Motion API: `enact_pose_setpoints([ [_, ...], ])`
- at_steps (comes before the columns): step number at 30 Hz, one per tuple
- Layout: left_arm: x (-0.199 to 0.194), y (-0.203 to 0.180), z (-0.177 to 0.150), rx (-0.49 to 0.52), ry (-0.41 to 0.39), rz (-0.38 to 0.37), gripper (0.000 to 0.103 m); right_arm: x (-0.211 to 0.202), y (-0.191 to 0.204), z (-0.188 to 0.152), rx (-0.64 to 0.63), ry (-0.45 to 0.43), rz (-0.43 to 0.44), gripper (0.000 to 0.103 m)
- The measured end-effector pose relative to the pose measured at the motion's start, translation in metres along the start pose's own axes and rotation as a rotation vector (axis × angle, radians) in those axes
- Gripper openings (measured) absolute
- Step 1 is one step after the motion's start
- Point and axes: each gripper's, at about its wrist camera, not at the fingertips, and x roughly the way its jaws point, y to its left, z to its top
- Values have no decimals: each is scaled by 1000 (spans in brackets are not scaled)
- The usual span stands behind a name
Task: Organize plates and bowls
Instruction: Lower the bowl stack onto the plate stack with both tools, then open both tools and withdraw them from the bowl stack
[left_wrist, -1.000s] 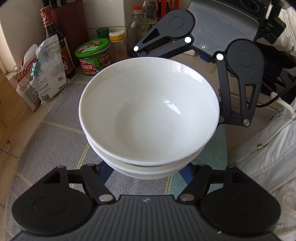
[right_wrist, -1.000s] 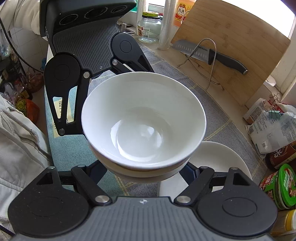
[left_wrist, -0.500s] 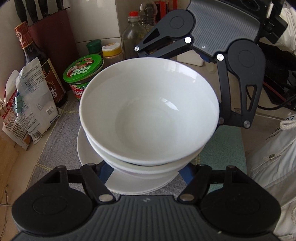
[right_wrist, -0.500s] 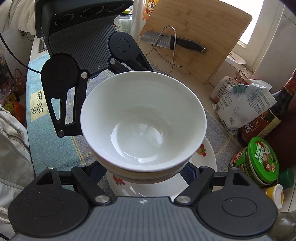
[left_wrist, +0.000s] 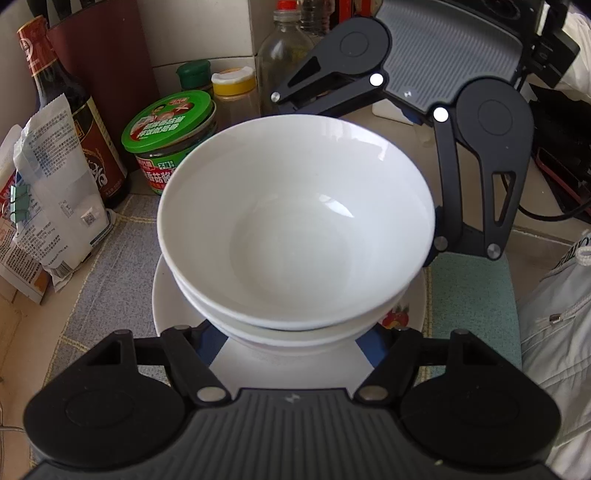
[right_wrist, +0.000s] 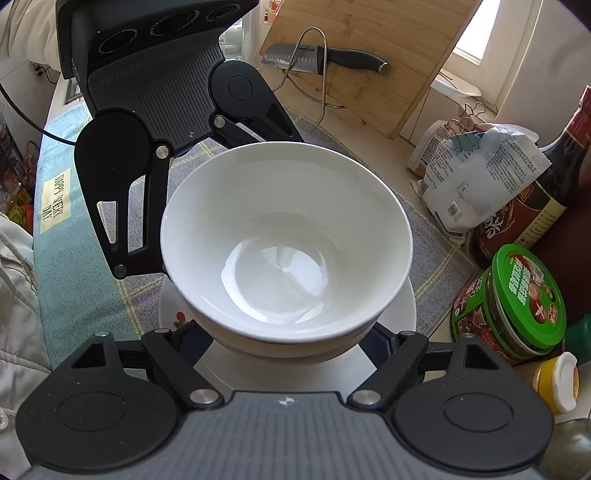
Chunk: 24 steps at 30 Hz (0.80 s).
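Two stacked white bowls (left_wrist: 295, 229) fill the middle of both views, the top one nested in the lower one (left_wrist: 295, 338). My left gripper (left_wrist: 291, 343) and my right gripper (right_wrist: 288, 343) face each other across the stack, each with its fingers around the lower bowl's sides. The stack hangs just above a white plate (left_wrist: 166, 295) with a fruit print, which also shows in the right wrist view (right_wrist: 402, 306). The fingertips are hidden under the bowls.
A green-lidded jar (left_wrist: 170, 136), a soy sauce bottle (left_wrist: 70, 110), paper packets (left_wrist: 55, 206) and small bottles stand close behind the plate. A cutting board (right_wrist: 369, 62) with a knife (right_wrist: 325, 59) leans farther off. A grey checked mat (left_wrist: 107, 266) covers the counter.
Both grippers carried the bowl stack sideways across the mat until it came over the white plate, and it now sits lower, closer to the plate.
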Motion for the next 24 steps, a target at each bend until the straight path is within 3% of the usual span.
enact_pose_setpoints([
  [17,11,2,-6,-8,-24,10,73,9,-7,-4,37,0,2,89],
  [19,8,1,-8,-11,-44,23,80,7,-8,-4,51,-12,13,98],
  [21,2,3,-10,-43,-79,39,94,1,-7,-4,49,-49,3,103],
  [24,-6,3,-15,-81,-91,55,95,-3,-5,-4,42,-44,-22,103],
])
